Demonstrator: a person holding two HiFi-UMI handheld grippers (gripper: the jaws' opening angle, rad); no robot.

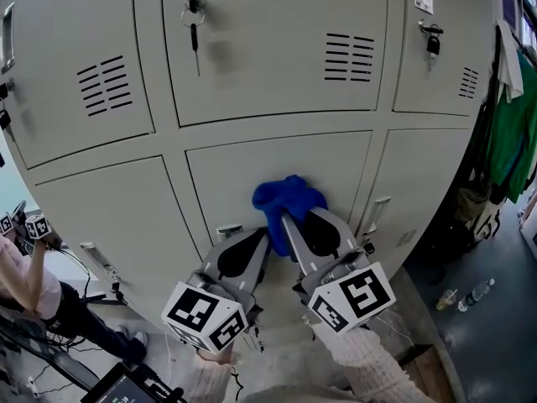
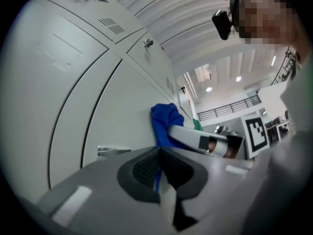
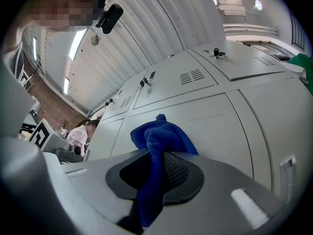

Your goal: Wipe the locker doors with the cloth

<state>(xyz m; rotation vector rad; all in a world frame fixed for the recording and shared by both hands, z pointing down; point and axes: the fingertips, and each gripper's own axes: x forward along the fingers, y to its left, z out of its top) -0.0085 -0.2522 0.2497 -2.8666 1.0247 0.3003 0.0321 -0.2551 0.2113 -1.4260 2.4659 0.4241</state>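
A blue cloth (image 1: 288, 198) is bunched against the lower middle locker door (image 1: 252, 162). My right gripper (image 1: 291, 222) is shut on it; in the right gripper view the cloth (image 3: 159, 141) runs down between the jaws of that gripper (image 3: 155, 154). My left gripper (image 1: 265, 235) sits close beside it on the left, its tip at the cloth's lower left edge. In the left gripper view its jaws (image 2: 159, 153) are closed with a thin blue strip of cloth (image 2: 164, 124) between the pads. The right gripper's finger (image 2: 195, 140) lies across that cloth.
Grey lockers fill the wall, with keys (image 1: 194, 23) hanging in the upper door and handles (image 1: 376, 212) lower down. Green clothing (image 1: 516, 133) hangs at the right, with bottles (image 1: 470, 294) on the floor below. A person (image 1: 25, 275) sits at the far left.
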